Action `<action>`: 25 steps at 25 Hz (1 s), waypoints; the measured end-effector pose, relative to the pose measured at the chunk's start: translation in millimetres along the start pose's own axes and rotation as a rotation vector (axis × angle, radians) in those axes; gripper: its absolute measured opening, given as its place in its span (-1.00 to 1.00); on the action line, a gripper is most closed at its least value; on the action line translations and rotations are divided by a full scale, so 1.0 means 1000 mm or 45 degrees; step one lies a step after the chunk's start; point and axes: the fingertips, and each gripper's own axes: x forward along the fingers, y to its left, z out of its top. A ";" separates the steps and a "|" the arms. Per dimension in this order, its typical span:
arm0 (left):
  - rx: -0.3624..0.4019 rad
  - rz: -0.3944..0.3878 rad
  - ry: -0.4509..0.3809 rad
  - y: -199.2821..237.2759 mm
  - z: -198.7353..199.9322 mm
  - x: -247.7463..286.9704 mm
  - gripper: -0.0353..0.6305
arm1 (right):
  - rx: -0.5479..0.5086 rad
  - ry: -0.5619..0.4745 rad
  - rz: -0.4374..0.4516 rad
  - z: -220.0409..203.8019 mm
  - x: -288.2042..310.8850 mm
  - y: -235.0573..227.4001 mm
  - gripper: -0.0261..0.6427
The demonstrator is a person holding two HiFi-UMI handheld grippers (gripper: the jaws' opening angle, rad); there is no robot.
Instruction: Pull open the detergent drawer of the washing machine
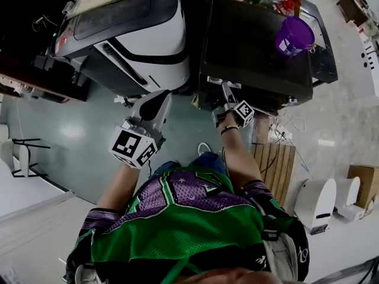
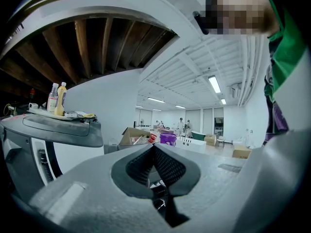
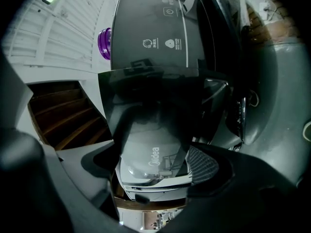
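Note:
The dark washing machine (image 1: 254,46) stands at the right, and my right gripper (image 1: 227,92) is at the upper left of its front. In the right gripper view the detergent drawer (image 3: 146,106) sticks out of the machine, with its dark front panel nearest and its grey tray (image 3: 146,152) showing behind. It lies between the wide jaws of the right gripper (image 3: 153,168), which is open, and the ribbed pad (image 3: 201,165) stands clear of it. My left gripper (image 1: 161,99) hangs in the air between the two machines, with its pads (image 2: 165,164) meeting at the tips. It is shut and holds nothing.
A purple cup (image 1: 294,36) stands on the dark machine's top. A white and grey washing machine (image 1: 142,34) is at the left, with bottles (image 2: 57,98) on it. A wooden pallet (image 1: 275,158) and white appliances (image 1: 317,200) lie on the floor at the right.

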 end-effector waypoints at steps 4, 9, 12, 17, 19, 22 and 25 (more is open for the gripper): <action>-0.008 0.016 -0.017 0.001 0.003 -0.006 -0.84 | 0.006 0.029 -0.003 -0.006 -0.009 0.000 0.40; -0.015 0.019 -0.032 0.001 0.006 -0.010 -0.84 | 0.007 0.050 -0.004 -0.013 -0.018 0.000 0.40; -0.017 0.008 -0.040 -0.002 0.007 -0.012 -0.84 | 0.004 0.055 -0.016 -0.017 -0.026 -0.002 0.40; -0.020 -0.012 -0.051 -0.003 0.008 -0.019 -0.84 | -0.003 0.044 -0.019 -0.025 -0.040 -0.005 0.39; -0.019 -0.023 -0.054 -0.004 0.007 -0.023 -0.84 | 0.006 0.041 -0.022 -0.029 -0.045 -0.005 0.39; -0.018 -0.040 -0.055 -0.006 0.007 -0.029 -0.84 | 0.015 0.026 -0.031 -0.033 -0.054 -0.008 0.36; -0.018 -0.059 -0.056 -0.008 0.008 -0.036 -0.84 | 0.032 0.021 -0.048 -0.037 -0.060 -0.007 0.33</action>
